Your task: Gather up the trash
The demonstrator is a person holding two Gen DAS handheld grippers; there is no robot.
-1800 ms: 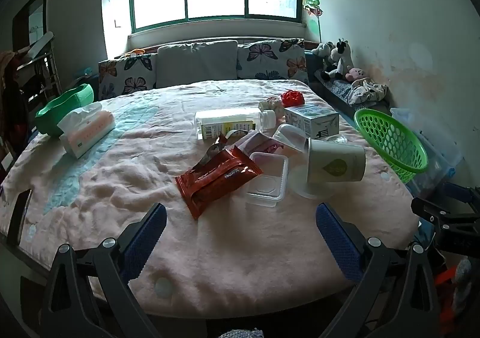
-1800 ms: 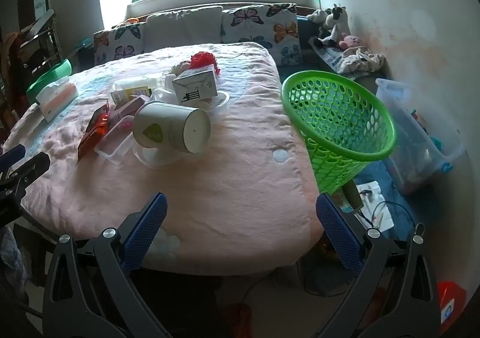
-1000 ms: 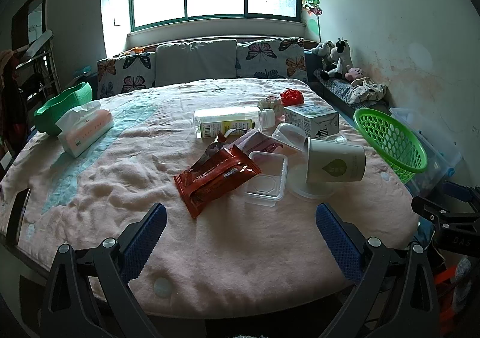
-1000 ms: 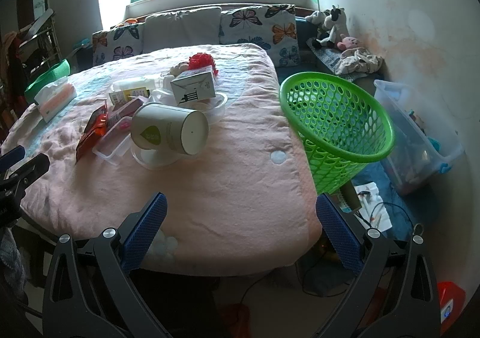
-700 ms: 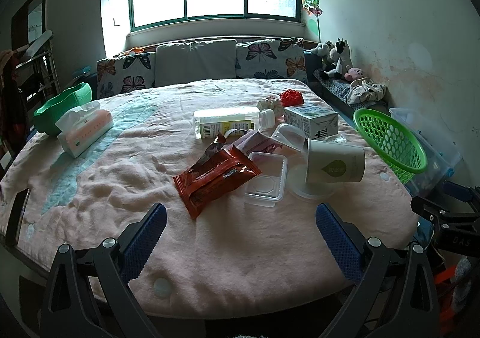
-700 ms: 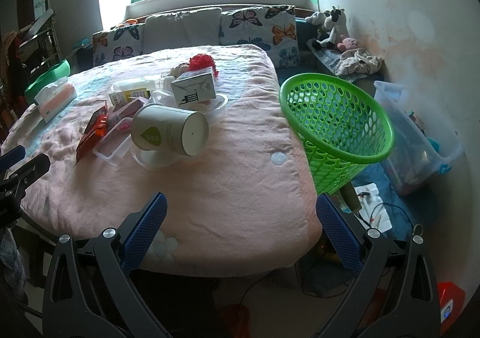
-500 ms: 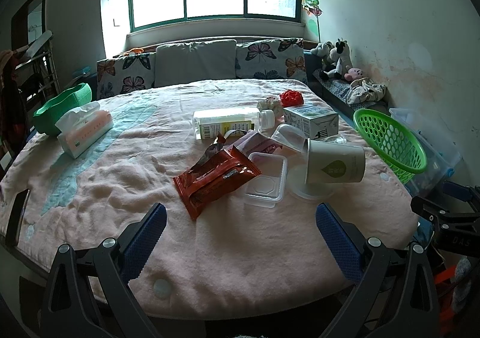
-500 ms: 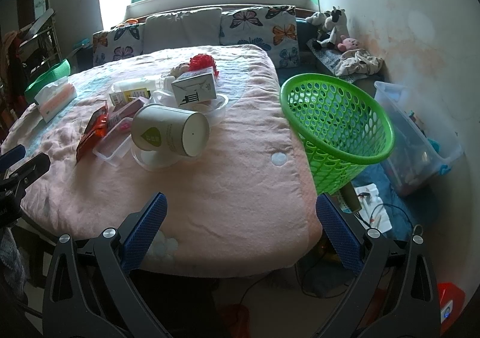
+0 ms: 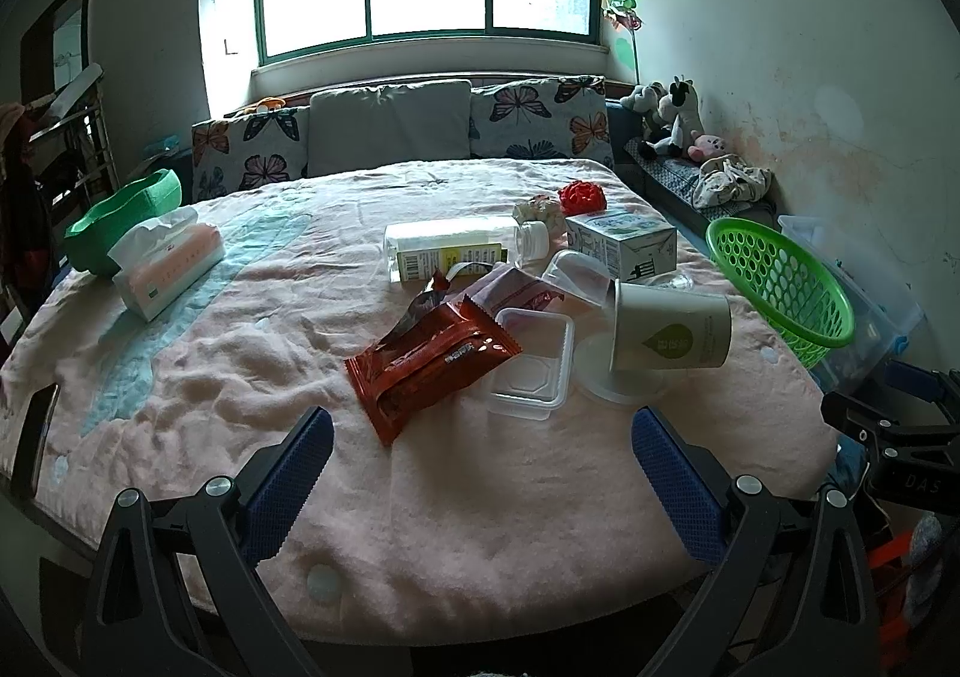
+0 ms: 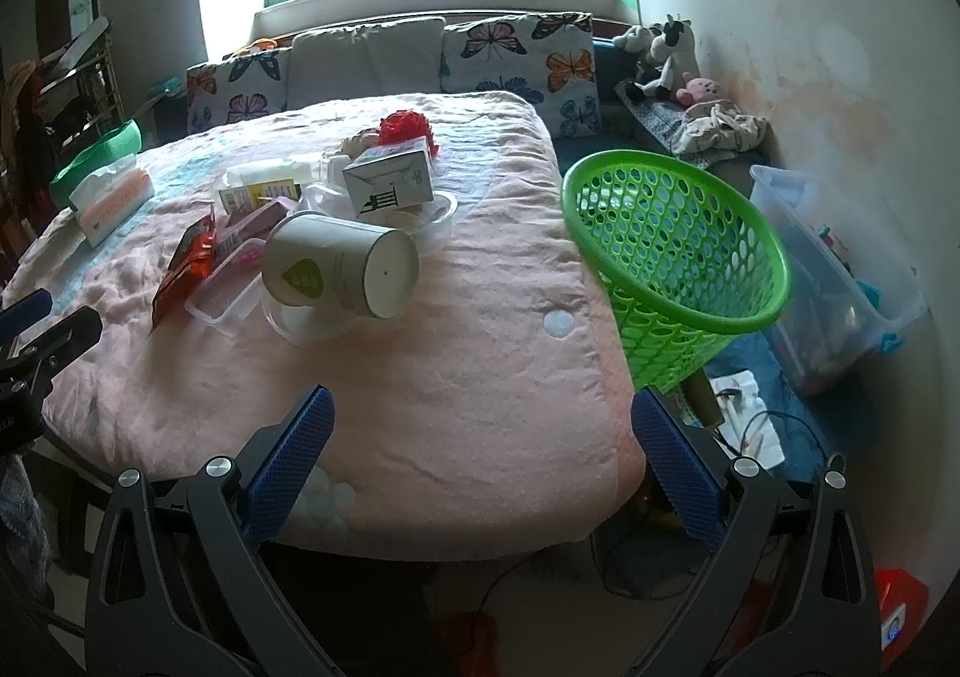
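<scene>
The trash lies in a loose heap at the middle of the pink fleece-covered table (image 9: 450, 527): a grey paper cup with a green leaf mark (image 9: 671, 333), tipped on its side over a round clear plastic lid (image 9: 600, 374); touching that, a shallow clear plastic tray (image 9: 531, 362); a crinkled red foil snack wrapper (image 9: 429, 362) just beside the tray; and behind them a clear plastic bottle lying flat (image 9: 462, 248) and a small grey-and-white carton (image 10: 390, 179). All of it looks light. The cup should crush easily, so a gentle pinch across its rim wall seems safest; the wrapper is limp and slick, best taken by a raised, crumpled edge; the tray is thin and springy, to be caught by one wall. The green perforated plastic basket (image 10: 678, 251) stands tilted just off the table's right edge, empty as far as can be seen. The left gripper (image 9: 480, 473) and the right gripper (image 10: 480, 446) both hover at the near edge, jaws spread wide, holding nothing.
</scene>
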